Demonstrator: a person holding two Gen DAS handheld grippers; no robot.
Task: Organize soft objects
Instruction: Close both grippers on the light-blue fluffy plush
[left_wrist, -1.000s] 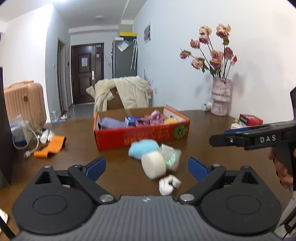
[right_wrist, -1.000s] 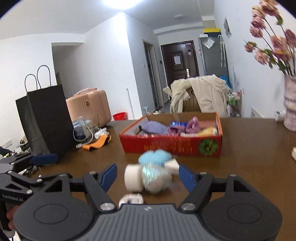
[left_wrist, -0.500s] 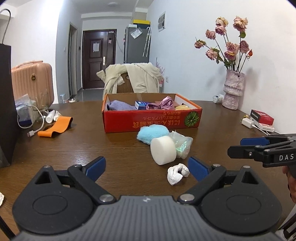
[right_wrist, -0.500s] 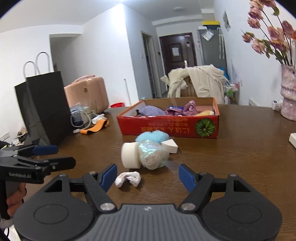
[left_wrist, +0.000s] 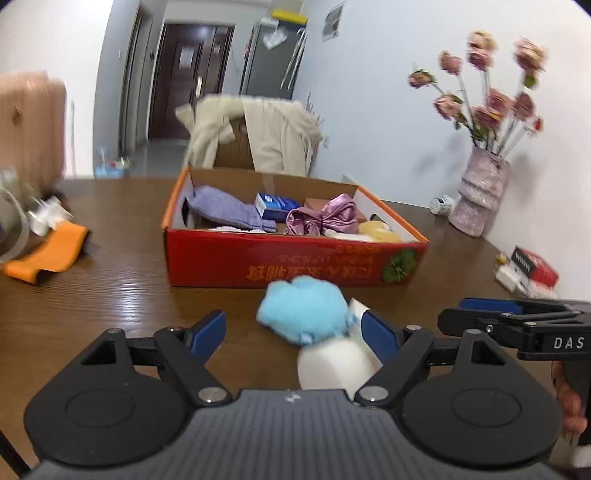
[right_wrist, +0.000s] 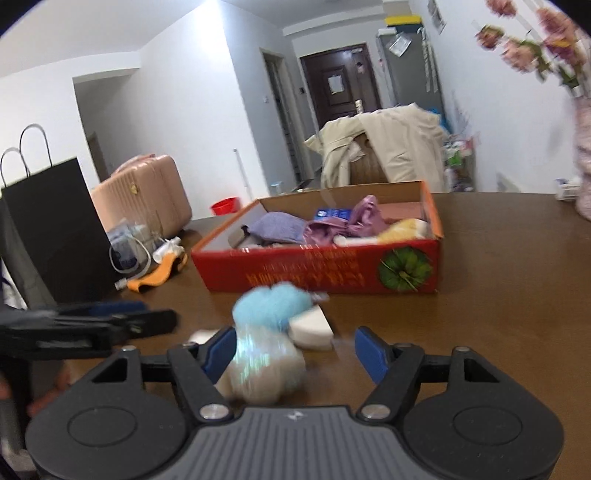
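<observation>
Both grippers hang low over the brown wooden table (left_wrist: 110, 295), side by side and pointed at a small pile of soft things in front of a red cardboard box (left_wrist: 295, 264). The left gripper (left_wrist: 293, 334) has its blue-padded jaws spread wide; a fluffy blue puff (left_wrist: 304, 310) lies between them, touching neither pad, and a white foam cylinder (left_wrist: 334, 363) sits just behind the puff, close to the gripper body and partly hidden by the right-hand pad. The right gripper (right_wrist: 295, 349) is also spread wide, with nothing clamped: a blurred, shimmery see-through bag (right_wrist: 258, 365) lies between its jaws, close against the left pad, though the blur makes it impossible to say whether they touch. Past the bag, the right wrist view shows the same blue puff (right_wrist: 271, 304) and a white foam wedge (right_wrist: 310, 326) touching it, both just short of the box's front wall. The box (right_wrist: 317, 271) stands open on the table and already holds a lavender cloth (left_wrist: 229, 208), a small blue carton (left_wrist: 275, 203), a shiny mauve bundle (left_wrist: 325, 218) and something pale yellow (left_wrist: 378, 230) in its near right corner. An orange band (left_wrist: 48, 254) lies well to the left of the box, and a pink vase (left_wrist: 480, 195) of dried roses stands at the table's right edge. A black paper bag (right_wrist: 55, 229) stands at the far left in the right wrist view.
</observation>
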